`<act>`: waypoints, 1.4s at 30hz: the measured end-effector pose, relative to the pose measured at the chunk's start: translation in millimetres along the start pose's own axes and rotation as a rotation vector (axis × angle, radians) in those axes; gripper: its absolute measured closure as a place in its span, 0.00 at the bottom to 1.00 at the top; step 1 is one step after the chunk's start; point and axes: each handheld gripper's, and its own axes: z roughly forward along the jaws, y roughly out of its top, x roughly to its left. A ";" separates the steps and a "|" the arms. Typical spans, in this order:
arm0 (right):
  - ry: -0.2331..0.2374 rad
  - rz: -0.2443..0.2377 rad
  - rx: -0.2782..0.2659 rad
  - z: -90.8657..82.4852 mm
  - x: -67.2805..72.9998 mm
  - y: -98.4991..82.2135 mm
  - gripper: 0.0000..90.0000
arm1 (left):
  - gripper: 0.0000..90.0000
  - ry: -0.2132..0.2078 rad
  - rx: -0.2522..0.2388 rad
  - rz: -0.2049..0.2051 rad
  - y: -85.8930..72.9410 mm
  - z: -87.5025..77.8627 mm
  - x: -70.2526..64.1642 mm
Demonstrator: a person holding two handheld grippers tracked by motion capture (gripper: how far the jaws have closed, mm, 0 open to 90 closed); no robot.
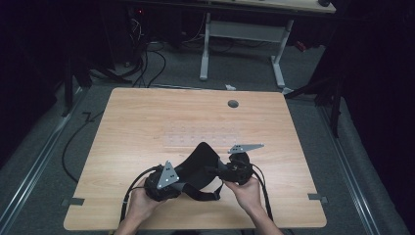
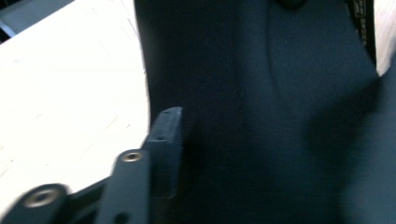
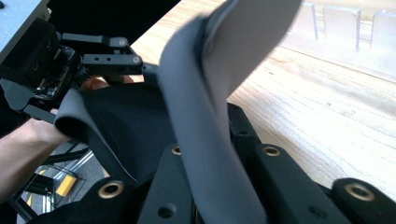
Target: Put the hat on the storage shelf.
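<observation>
Gripping a black fabric piece [image 1: 203,161] near the table's [image 1: 147,122] near edge, the right tool [image 3: 212,154] pinches it; the left tool [image 1: 183,178] clamps its other end.

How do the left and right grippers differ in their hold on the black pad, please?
The right gripper is shut on the black pad, an edge clamped between its jaws; the left gripper shows one jaw flat against it. The right sits farther up the table. Both meet the same pad.
</observation>
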 end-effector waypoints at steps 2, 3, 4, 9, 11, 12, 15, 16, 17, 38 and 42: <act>0.001 0.000 -0.002 -0.2 -0.1 0.1 0.91 | 0.66 -0.003 0.007 0.001 -0.2 0.2 -0.5; 0.001 0.002 -0.007 -0.3 -0.8 0.2 0.90 | 0.73 -0.008 0.014 0.001 0.4 -0.2 -0.8; 0.000 0.005 -0.007 -0.4 -1.0 0.2 0.89 | 0.76 -0.015 0.013 -0.004 1.3 -0.8 -0.9; 0.000 0.007 -0.028 -3.6 -1.7 0.8 0.85 | 0.86 -0.054 0.019 -0.014 6.6 -5.1 -3.6; -0.002 0.002 -0.034 -4.3 -2.3 1.2 0.84 | 0.90 -0.072 0.027 -0.013 7.3 -6.0 -5.0; -0.015 0.004 -0.045 -6.0 -2.9 1.6 0.80 | 0.93 -0.096 0.039 -0.018 8.3 -7.3 -7.9; -0.010 0.018 -0.069 -9.2 -5.7 2.1 0.72 | 0.95 -0.110 0.053 -0.015 8.4 -7.8 -10.9; -0.013 0.016 -0.080 -10.8 -6.4 2.4 0.69 | 0.95 -0.111 0.070 -0.024 8.5 -7.8 -11.5; -0.017 0.015 -0.092 -12.8 -7.1 2.7 0.67 | 0.95 -0.111 0.070 -0.024 8.5 -7.8 -11.5; -0.417 0.023 -0.080 -26.1 -69.0 -48.1 0.51 | 0.95 -0.108 -0.033 -0.242 28.7 -30.6 19.9; -0.507 0.016 -0.066 -25.0 -79.2 -56.4 0.50 | 0.95 -0.091 -0.048 -0.263 32.0 -33.4 25.1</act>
